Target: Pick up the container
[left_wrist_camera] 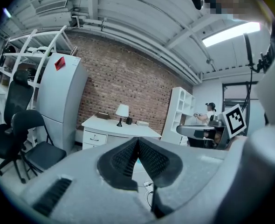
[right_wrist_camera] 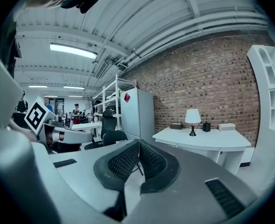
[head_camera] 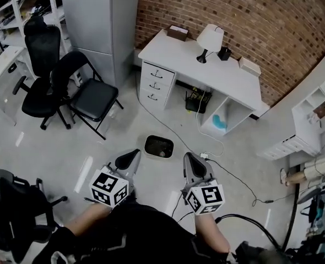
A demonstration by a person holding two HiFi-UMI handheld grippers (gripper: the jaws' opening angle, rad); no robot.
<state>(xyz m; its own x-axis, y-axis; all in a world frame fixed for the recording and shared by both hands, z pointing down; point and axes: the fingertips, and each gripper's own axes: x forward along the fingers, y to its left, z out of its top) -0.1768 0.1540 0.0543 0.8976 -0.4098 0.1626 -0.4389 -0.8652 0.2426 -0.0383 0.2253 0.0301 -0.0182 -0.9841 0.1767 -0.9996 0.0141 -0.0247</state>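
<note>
A dark, shallow container [head_camera: 158, 146] sits on the grey floor in the head view, a short way ahead of both grippers and between them. My left gripper [head_camera: 130, 158] is held low to its left, jaws shut with nothing between them. To the container's right my right gripper [head_camera: 191, 161] is held the same way, also shut and empty. In the left gripper view the black ribbed pads [left_wrist_camera: 123, 157] meet along a thin seam. The right gripper view shows its pads [right_wrist_camera: 123, 161] pressed together too. In both gripper views the container is hidden.
A white desk [head_camera: 228, 76] with a lamp [head_camera: 209, 40] stands against the brick wall ahead. A black folding chair [head_camera: 93, 98] and an office chair [head_camera: 38, 87] stand at the left by a grey cabinet [head_camera: 99, 15]. Cables [head_camera: 228, 172] trail over the floor right of the container.
</note>
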